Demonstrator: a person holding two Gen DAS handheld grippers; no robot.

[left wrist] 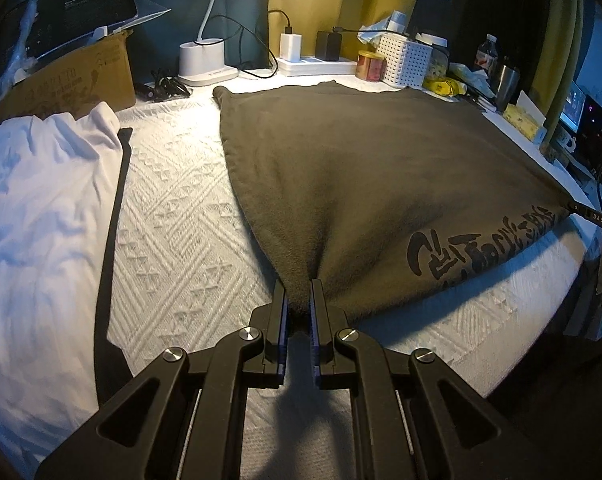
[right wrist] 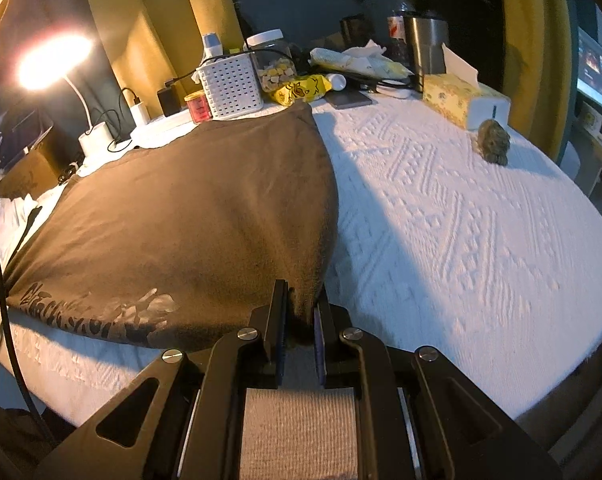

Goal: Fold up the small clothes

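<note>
The left gripper [left wrist: 299,292] and right gripper [right wrist: 303,296] are each clamped on a corner of the olive-brown printed garment [left wrist: 381,168] – flanked by a crumpled white cloth [left wrist: 41,208] and a small rolled olive bundle [right wrist: 493,142].

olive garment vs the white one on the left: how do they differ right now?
The olive garment is spread fairly flat across the white bedspread; the white garment lies rumpled in a heap. The olive garment carries dark lettering near its front edge; the white garment shows no print. The olive garment is pinched at both front corners by the left gripper and the right gripper; nothing holds the white garment. Both lie on the bedspread.
</note>
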